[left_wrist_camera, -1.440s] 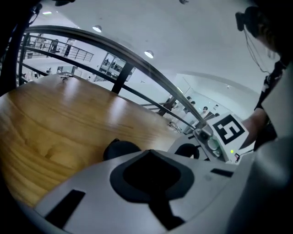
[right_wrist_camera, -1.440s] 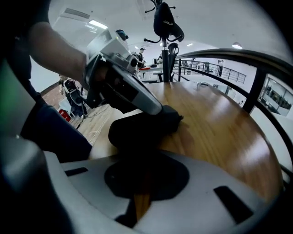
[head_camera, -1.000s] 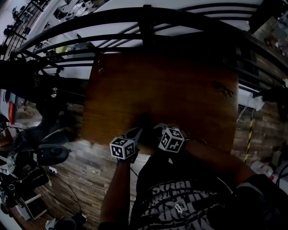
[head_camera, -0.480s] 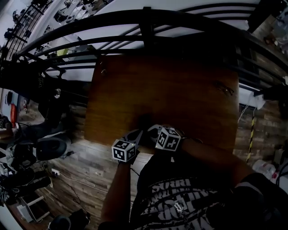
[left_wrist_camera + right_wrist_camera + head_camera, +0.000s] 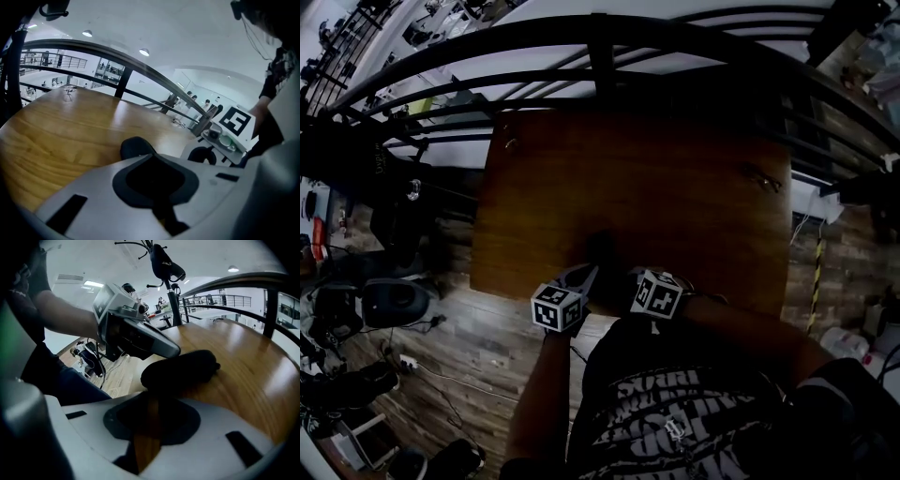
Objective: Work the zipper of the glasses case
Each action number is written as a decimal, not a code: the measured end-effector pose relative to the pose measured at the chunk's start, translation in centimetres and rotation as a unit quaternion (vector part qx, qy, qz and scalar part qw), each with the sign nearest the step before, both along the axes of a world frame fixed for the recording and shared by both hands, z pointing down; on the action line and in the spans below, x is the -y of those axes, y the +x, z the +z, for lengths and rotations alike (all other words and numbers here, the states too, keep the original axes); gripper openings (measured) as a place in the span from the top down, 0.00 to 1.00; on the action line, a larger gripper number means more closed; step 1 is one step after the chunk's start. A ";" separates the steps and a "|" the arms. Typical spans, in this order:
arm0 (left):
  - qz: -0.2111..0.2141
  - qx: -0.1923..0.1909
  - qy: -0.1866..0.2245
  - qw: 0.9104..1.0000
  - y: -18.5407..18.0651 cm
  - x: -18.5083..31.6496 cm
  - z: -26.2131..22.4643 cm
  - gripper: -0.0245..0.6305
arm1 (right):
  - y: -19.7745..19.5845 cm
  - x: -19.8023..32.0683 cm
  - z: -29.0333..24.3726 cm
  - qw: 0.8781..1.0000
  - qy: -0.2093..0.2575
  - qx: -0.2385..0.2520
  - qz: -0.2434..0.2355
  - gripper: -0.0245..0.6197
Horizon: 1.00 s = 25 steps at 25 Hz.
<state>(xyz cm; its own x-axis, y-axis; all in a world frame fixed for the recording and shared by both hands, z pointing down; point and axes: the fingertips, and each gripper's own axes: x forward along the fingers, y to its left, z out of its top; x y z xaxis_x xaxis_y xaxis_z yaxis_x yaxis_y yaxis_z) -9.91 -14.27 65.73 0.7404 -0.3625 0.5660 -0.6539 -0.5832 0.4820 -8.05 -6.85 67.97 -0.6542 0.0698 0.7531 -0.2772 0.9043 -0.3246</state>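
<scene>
As its jaws have just been opening — right gripper (image 5: 149, 405) holds nothing.

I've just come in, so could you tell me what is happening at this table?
A person is working at a black glasses case on the wooden table with two handheld grippers. The left gripper is shut beside the case. The right gripper's jaws have just been opening; only table shows between them.

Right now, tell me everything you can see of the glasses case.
The glasses case is dark and oblong with rounded ends. It lies flat on the wooden table, near the edge closest to the person. Its zipper can't be made out. The shut left gripper sits over one end; contact is unclear.
</scene>
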 end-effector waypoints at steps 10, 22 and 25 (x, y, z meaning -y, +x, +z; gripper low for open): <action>0.057 -0.026 0.017 0.998 2.6 -0.7 0.4 0.95 | -1.1 -0.4 3.6 0.995 0.008 -0.072 0.072 0.83; 0.085 -0.017 0.029 0.996 3.1 -1.1 0.7 0.95 | 1.1 2.0 4.3 0.984 0.081 -0.129 0.089 0.96; 0.081 -0.021 0.024 0.996 3.0 -1.4 0.8 0.95 | 2.4 4.6 4.1 0.979 0.107 -0.144 0.093 0.96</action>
<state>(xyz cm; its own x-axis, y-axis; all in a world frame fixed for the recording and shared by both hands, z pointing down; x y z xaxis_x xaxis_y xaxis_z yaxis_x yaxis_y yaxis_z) -6.90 -12.85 66.50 0.8146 -0.2618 0.5176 -0.5284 -0.7031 0.4759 -5.67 -11.49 72.10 -0.3997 -0.2099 0.8923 -0.4951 0.8687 -0.0174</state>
